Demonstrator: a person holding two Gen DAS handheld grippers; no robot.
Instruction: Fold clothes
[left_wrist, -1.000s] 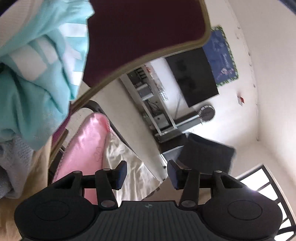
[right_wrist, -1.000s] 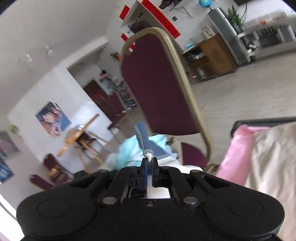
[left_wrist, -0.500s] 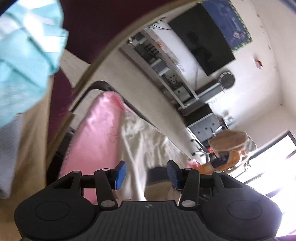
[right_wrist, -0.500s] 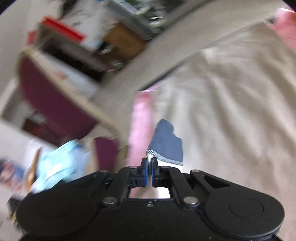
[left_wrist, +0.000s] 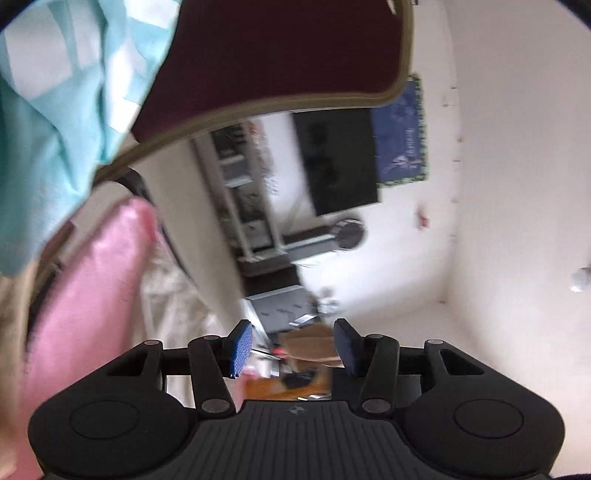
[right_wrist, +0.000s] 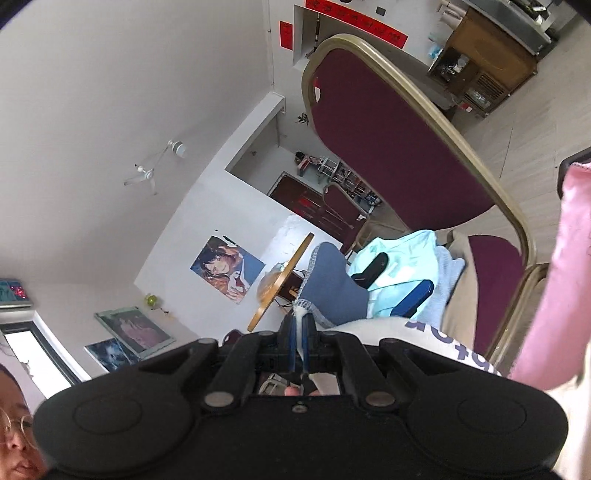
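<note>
r gripper (right_wrist: 300, 325) clamps navy garment (right_wrist: 332, 284) edge, l gripper (left_wrist: 292, 347) agape, holding nothing.

Each view is taken from behind its own gripper, along the two fingers. The left wrist view is rolled strongly; beyond the fingers (left_wrist: 242, 343) a far wall is faced, with the maroon chair back (left_wrist: 280, 48) close above. The right wrist view is tilted upward toward ceiling and wall, the same chair back (right_wrist: 388, 147) seen farther off, above and right of the fingertips. Chair, turquoise garment (left_wrist: 48, 122) and pink cloth (right_wrist: 557, 280) are shared.
</note>
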